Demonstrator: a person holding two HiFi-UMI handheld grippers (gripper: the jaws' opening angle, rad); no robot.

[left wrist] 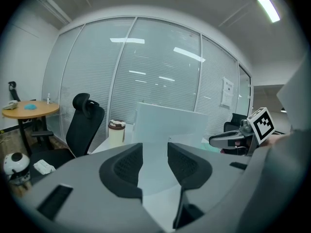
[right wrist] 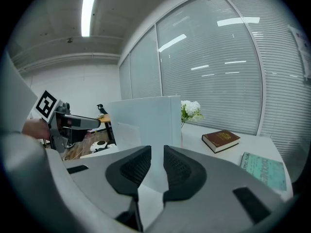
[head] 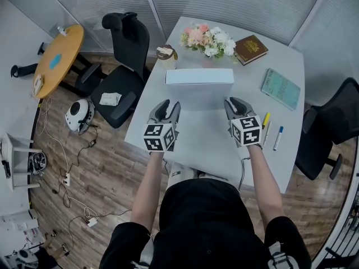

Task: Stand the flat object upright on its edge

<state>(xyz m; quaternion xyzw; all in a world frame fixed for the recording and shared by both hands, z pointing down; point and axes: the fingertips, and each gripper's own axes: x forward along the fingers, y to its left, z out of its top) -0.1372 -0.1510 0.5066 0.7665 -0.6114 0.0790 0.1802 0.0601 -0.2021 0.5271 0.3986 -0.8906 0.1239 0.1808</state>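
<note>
Standing on its long edge, white box (head: 199,76), lengthwise across table (head: 202,142)

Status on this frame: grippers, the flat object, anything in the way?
Left gripper, right gripper: open, empty. White flat object upright on its edge, apart from both. Flowers and cup behind it; nothing in between.
</note>
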